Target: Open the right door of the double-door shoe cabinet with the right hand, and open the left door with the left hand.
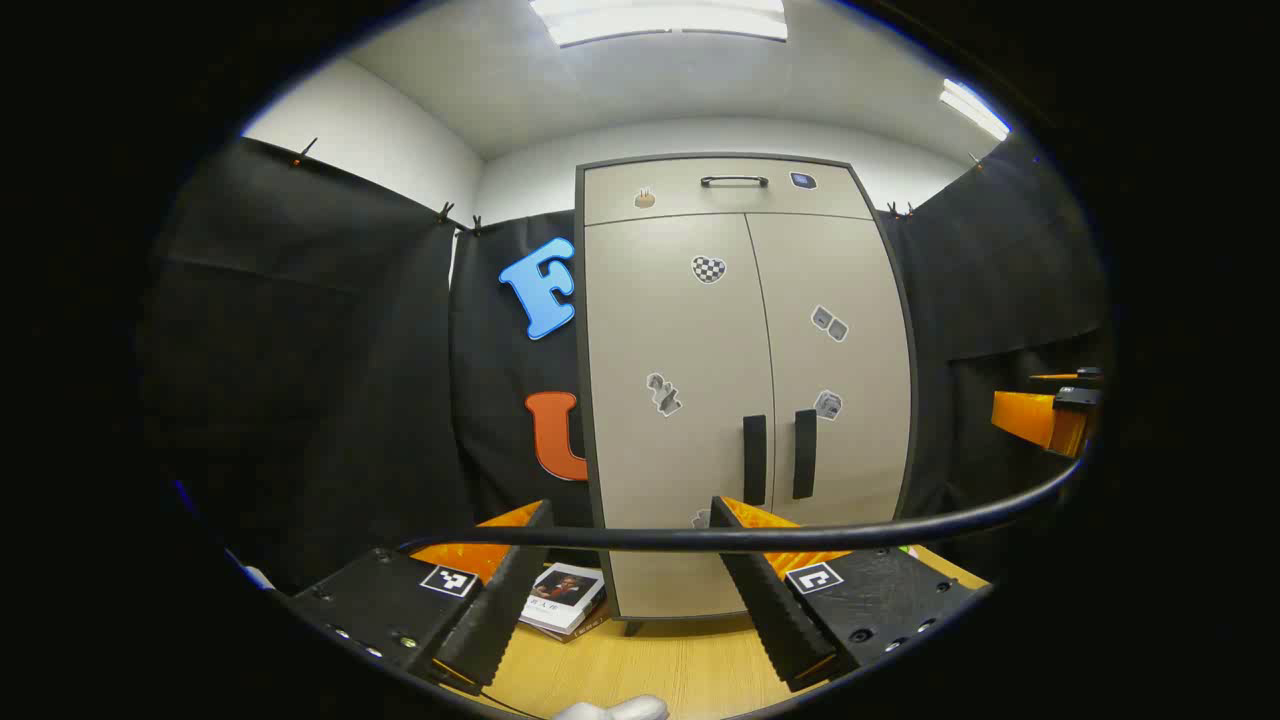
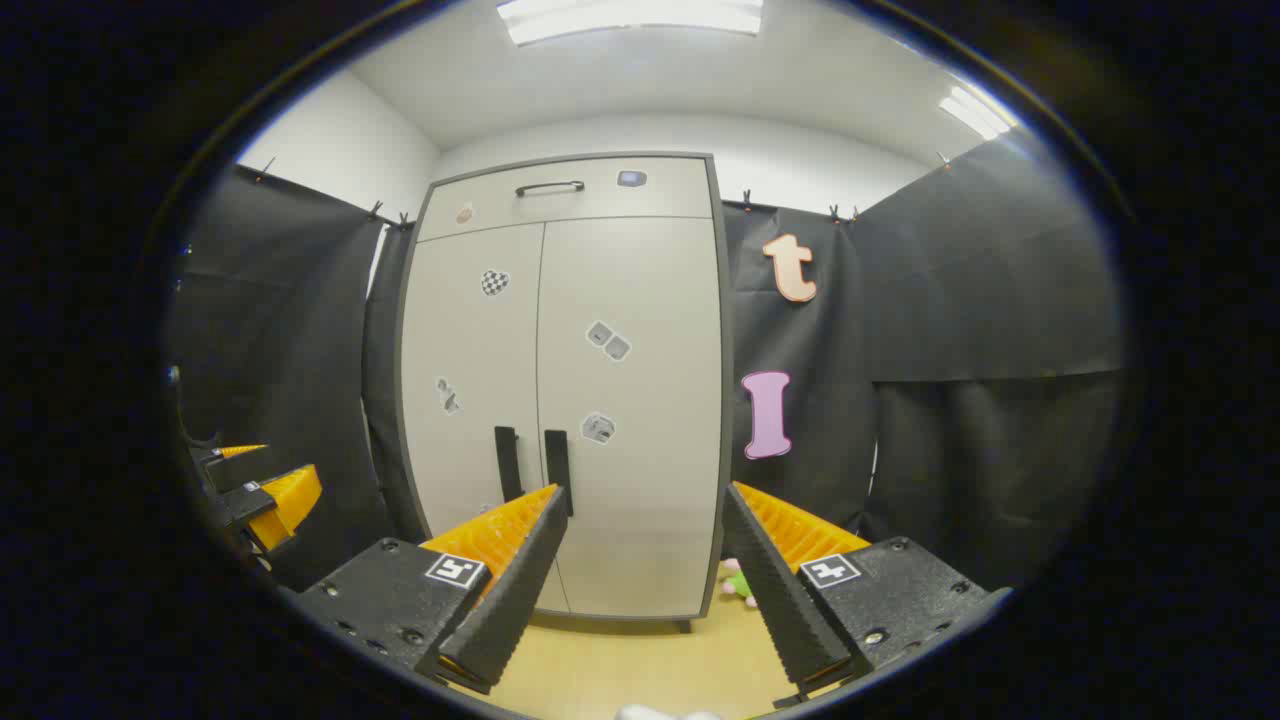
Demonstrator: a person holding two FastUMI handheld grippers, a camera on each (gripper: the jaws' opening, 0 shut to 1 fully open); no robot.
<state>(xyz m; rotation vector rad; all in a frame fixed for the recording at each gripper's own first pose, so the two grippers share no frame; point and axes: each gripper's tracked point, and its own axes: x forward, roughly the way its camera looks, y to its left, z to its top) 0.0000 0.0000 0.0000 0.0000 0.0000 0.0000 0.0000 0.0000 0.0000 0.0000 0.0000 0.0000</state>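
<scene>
Shoe cabinet (image 1: 745,380) stands far ahead on the wooden table (image 1: 650,670), both doors closed. Left gripper (image 1: 632,590) spread wide, holding nothing, well short of left door handle (image 1: 754,459). Right gripper (image 2: 645,580) wide too, empty, short of right door handle (image 2: 558,472).

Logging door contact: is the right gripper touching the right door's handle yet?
Apart. In the right gripper view the right gripper is open, short of the cabinet; the right handle stands beyond its fingertips, doors closed.

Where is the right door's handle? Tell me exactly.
In the right gripper view, the right door handle stands upright low on the right door, at its inner edge beside the left door handle, just above the right tongs.
</scene>
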